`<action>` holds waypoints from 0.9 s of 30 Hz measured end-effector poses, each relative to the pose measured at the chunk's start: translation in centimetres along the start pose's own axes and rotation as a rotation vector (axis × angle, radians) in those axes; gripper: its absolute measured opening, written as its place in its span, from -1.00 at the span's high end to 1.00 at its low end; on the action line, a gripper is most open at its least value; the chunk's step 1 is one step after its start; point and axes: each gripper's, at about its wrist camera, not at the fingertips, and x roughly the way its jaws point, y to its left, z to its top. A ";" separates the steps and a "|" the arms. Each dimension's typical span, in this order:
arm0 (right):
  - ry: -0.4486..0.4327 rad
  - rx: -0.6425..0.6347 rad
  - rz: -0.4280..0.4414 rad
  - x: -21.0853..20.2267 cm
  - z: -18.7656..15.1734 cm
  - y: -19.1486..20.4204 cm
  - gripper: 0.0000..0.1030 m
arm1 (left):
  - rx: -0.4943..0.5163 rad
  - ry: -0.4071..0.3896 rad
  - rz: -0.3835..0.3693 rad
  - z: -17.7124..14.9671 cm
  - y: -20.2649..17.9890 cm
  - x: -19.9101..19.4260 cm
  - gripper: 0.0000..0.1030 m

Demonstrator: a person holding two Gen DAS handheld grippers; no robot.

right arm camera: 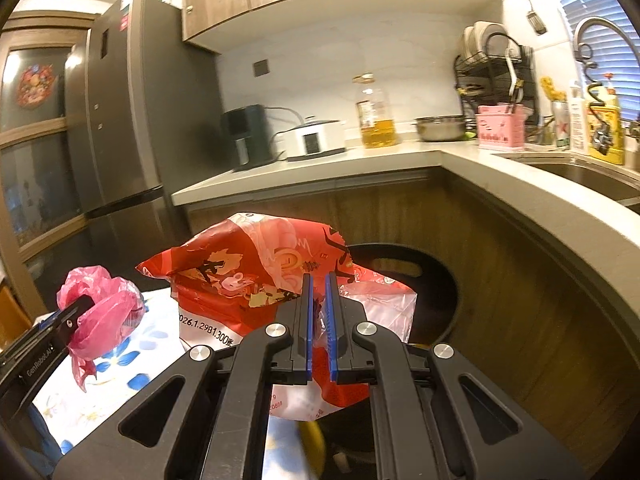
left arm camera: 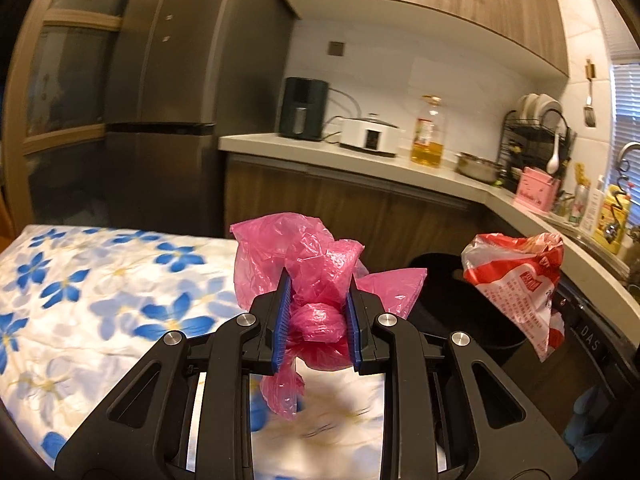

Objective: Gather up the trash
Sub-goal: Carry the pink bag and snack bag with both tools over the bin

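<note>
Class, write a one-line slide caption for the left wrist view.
Left tool grips a pink plastic bag above the floral tablecloth.

I counted two grippers: left gripper (left arm camera: 318,304) and right gripper (right arm camera: 319,308). Two pieces of trash: one pink plastic bag (left arm camera: 316,276), one red snack wrapper (right arm camera: 256,272). One black bin (right arm camera: 424,280), lower right. On the counter: one oil bottle (right arm camera: 376,116), one steel bowl (right arm camera: 440,128), one dish rack (right arm camera: 496,72).

Black bin (right arm camera: 436,280): contents hidden behind red wrapper (right arm camera: 256,272). Wrapper print too small to read. Tablecloth (left arm camera: 332,420) beneath pink bag (left arm camera: 316,280) blurred. Sink (right arm camera: 592,178) cut by frame edge.
</note>
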 end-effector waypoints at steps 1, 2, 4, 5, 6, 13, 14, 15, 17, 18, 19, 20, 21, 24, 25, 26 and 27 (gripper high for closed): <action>-0.004 0.005 -0.012 0.0 0.2 -0.6 0.88 | 0.009 -0.002 -0.017 0.2 -1.0 0.4 0.55; -0.007 0.009 -0.021 0.1 0.3 -0.9 0.88 | 0.015 -0.005 -0.027 0.3 -1.6 0.6 0.55; -0.017 0.015 -0.043 0.2 0.6 -1.8 0.88 | 0.026 -0.010 -0.048 0.6 -2.9 1.1 0.55; -0.021 0.016 -0.051 0.2 0.7 -2.1 0.88 | 0.029 -0.012 -0.058 0.7 -3.5 1.4 0.55; -0.025 0.019 -0.063 0.2 0.9 -2.5 0.88 | 0.030 -0.014 -0.067 0.9 -4.0 1.7 0.55; -0.037 0.057 -0.117 1.3 1.8 -4.8 0.88 | 0.058 -0.005 -0.148 1.5 -8.3 4.6 0.55; -0.042 0.064 -0.124 1.5 2.0 -5.1 0.87 | 0.058 -0.001 -0.157 1.6 -8.6 5.1 0.55; -0.046 0.069 -0.134 1.6 2.2 -5.4 0.87 | 0.058 0.000 -0.166 1.6 -9.1 5.5 0.55; -0.055 0.077 -0.144 1.9 2.4 -5.8 0.87 | 0.067 -0.006 -0.178 1.6 -10.1 6.3 0.55; -0.055 0.080 -0.150 2.1 2.5 -6.1 0.87 | 0.068 -0.008 -0.184 1.6 -10.4 6.6 0.55; -0.057 0.082 -0.156 2.4 2.6 -6.2 0.87 | 0.068 -0.008 -0.191 1.5 -10.6 6.8 0.55; -0.057 0.083 -0.160 2.7 2.7 -6.3 0.87 | 0.068 -0.007 -0.198 1.5 -10.9 7.1 0.55; -0.057 0.087 -0.160 3.0 2.8 -6.4 0.87 | 0.070 -0.007 -0.199 1.4 -11.1 7.5 0.55; -0.057 0.094 -0.163 3.7 3.0 -6.7 0.86 | 0.078 -0.006 -0.209 1.3 -11.6 8.1 0.54; -0.058 0.096 -0.165 3.9 3.2 -6.8 0.86 | 0.080 -0.006 -0.218 1.2 -11.7 8.4 0.54; -0.057 0.098 -0.164 4.2 3.3 -6.8 0.86 | 0.081 -0.009 -0.221 1.1 -11.8 8.5 0.54; -0.056 0.099 -0.164 4.4 3.3 -6.9 0.86 | 0.085 -0.011 -0.219 1.0 -12.0 8.8 0.54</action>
